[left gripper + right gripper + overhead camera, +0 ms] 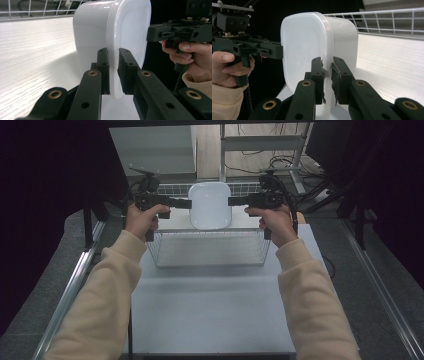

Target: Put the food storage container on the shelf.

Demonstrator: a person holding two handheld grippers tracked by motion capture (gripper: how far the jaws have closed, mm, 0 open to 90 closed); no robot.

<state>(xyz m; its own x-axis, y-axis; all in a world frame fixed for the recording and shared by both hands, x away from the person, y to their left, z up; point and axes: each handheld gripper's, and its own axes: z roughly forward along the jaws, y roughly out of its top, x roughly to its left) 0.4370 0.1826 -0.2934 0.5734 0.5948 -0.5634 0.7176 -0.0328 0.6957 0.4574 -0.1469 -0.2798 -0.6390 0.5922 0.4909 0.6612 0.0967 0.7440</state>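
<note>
Fingers of both grippers pinch the white tub's rim, wire basket below.

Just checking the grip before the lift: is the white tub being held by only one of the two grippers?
No: the left gripper and right gripper each clamp an opposite rim of the white tub.
</note>
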